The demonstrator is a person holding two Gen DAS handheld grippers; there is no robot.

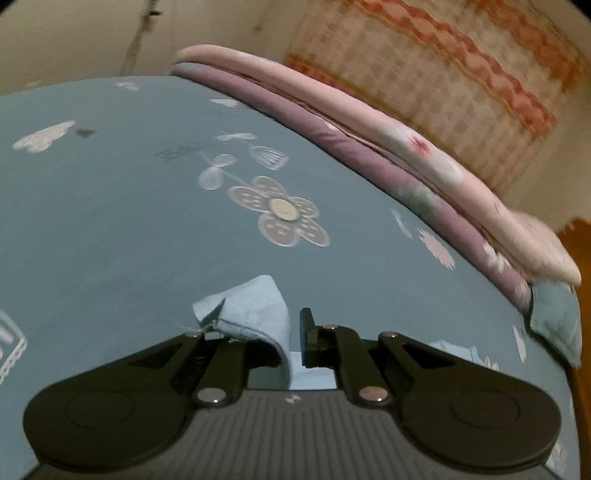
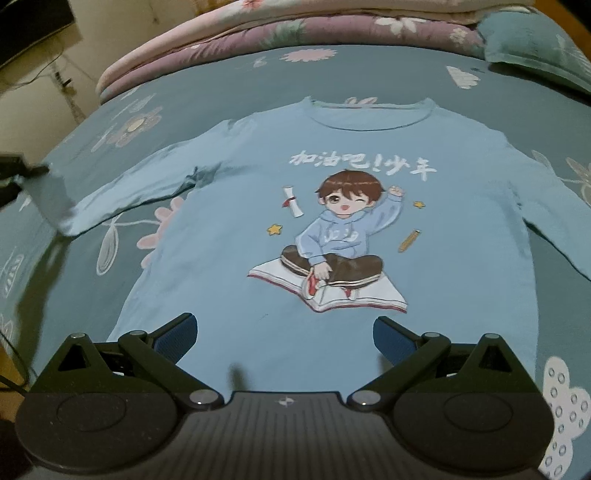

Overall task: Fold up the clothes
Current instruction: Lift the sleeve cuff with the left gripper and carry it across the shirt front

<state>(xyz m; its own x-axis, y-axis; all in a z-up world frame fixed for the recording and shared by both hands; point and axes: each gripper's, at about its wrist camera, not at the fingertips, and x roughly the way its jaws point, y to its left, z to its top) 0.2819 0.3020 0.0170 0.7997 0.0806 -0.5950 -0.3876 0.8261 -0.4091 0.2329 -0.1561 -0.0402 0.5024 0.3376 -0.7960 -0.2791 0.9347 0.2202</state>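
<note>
A light blue long-sleeved shirt (image 2: 229, 229) with a cartoon boy print lies face up, spread flat on the bed. In the left wrist view my left gripper (image 1: 292, 334) is shut on the cuff of its sleeve (image 1: 255, 310), and the cloth drapes over one finger. The right wrist view shows that sleeve (image 2: 129, 184) lifted at its end, toward the dark left gripper (image 2: 14, 173) at the far left edge. My right gripper (image 2: 284, 328) hangs open just above the shirt's lower part, with nothing between its blue pads (image 2: 177, 336).
The teal flowered bedsheet (image 1: 110, 221) covers the bed. Folded pink and purple quilts (image 2: 258, 33) lie along the far side, with a teal pillow (image 2: 535, 44) beside them. A checked cloth (image 1: 443, 81) hangs behind. The bed's left edge drops to the floor (image 2: 11, 369).
</note>
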